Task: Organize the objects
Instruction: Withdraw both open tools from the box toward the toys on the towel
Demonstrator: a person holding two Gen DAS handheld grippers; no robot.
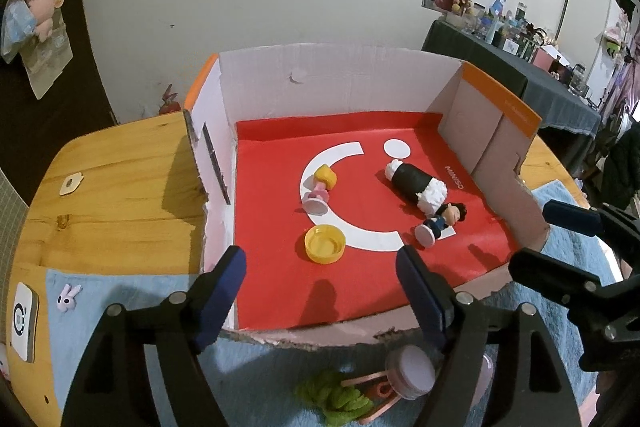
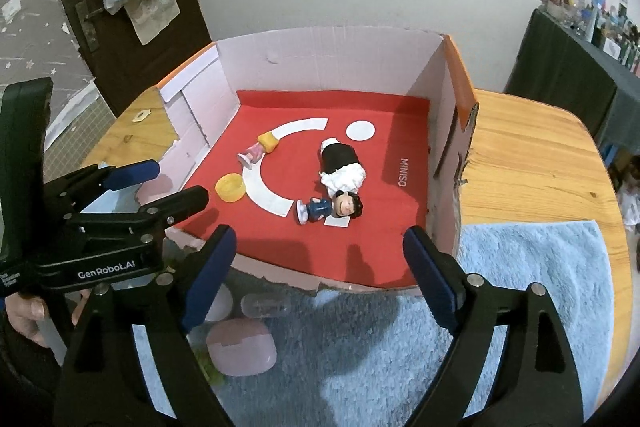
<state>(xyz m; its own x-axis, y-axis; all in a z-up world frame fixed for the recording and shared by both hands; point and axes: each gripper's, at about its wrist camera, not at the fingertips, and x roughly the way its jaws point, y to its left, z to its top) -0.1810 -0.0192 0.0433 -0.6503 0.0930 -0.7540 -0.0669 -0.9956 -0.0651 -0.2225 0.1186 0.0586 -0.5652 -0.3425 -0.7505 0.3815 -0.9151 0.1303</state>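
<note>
Both tools are held wide open and empty above the near edge of the shallow cardboard box with a red lining (image 1: 360, 287): the left tool (image 1: 320, 283) and the right tool (image 2: 320, 267). Four things are already laid inside: a yellow plastic cap (image 1: 325, 243), a small blonde figurine in pink (image 1: 320, 189), a black-and-white plush roll (image 1: 416, 187) and a dark-haired figurine in blue (image 1: 440, 221). On the blue towel (image 2: 520, 287) covering the wooden surface (image 2: 520, 155), a pale pink round-lidded jar (image 1: 410, 371), a green fuzzy piece (image 1: 336, 397) and a pink rounded case (image 2: 242, 349) are left outside. A collision between the crowded tools is judged likely, and the smooth case could be squeezed out sideways.
</note>
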